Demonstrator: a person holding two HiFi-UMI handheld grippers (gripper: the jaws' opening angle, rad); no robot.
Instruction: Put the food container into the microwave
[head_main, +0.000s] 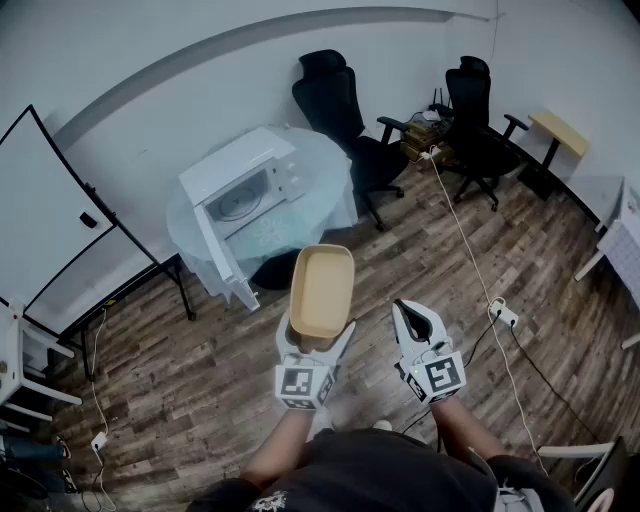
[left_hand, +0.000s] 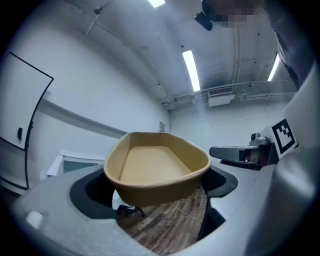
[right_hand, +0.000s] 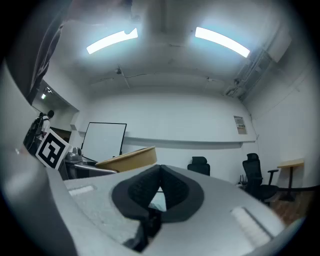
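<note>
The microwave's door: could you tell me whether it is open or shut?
Open. The door stands swung out from the microwave, and the head view shows the round turntable inside.

The left gripper (head_main: 318, 335) is held roughly level ahead of the body, its jaws set wide and clamped on the food container (head_main: 322, 290). The right gripper (head_main: 416, 318) is carried just beside it, near level, jaws pressed together with nothing between them
</note>
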